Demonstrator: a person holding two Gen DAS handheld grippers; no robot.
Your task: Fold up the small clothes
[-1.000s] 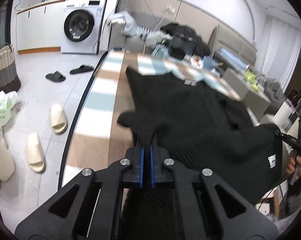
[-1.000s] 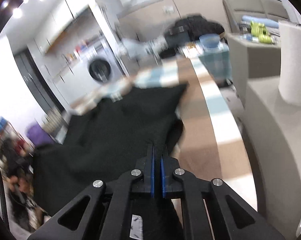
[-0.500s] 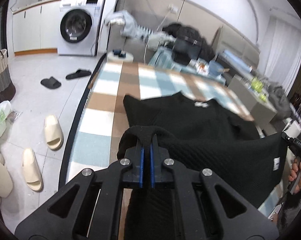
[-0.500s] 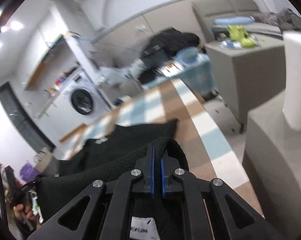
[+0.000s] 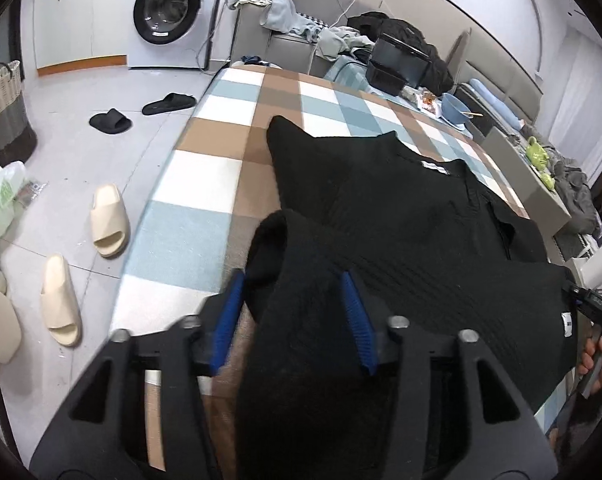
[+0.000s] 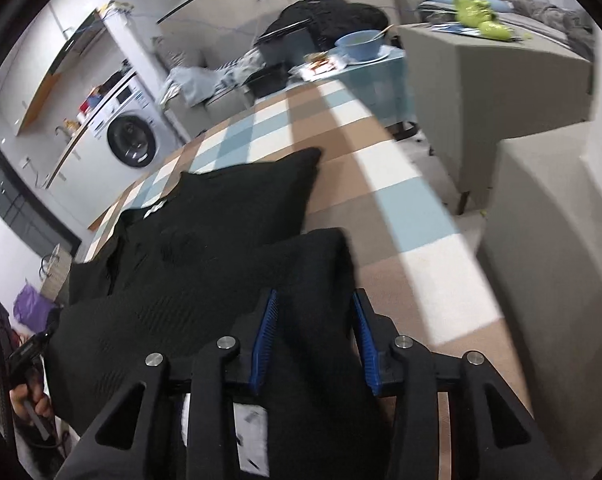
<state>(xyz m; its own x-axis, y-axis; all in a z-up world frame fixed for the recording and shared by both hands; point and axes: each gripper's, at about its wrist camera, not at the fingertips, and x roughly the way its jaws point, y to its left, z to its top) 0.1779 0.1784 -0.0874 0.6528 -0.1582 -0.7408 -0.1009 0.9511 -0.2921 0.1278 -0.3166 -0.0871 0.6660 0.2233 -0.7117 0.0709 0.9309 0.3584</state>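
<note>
1. Left wrist view: the left hand-held gripper [image 5: 295,316] has just been opening; its blue pads [image 5: 229,312] stand apart at a moderate gap, with a folded corner of the black knit top [image 5: 401,216] lying loose between them, not pinched.
2. The top is spread on the checked surface [image 5: 217,176], its lower hem doubled over towards the collar, where a white label [image 5: 435,167] shows.
3. At the far right edge, the right hand-held gripper [image 5: 589,304] and a person's fingers [image 5: 599,360] sit at the hem's other corner.
4. Cream slippers [image 5: 107,220] and black slippers [image 5: 167,103] lie on the floor near a washing machine [image 5: 169,12].
5. Right wrist view: the right hand-held gripper [image 6: 315,338] has likewise just been opening, its jaws moderately apart, the top's [image 6: 229,216] other hem corner resting slack between them.
6. A blue bowl [image 6: 361,45] stands at the surface's [image 6: 385,208] far end.
</note>
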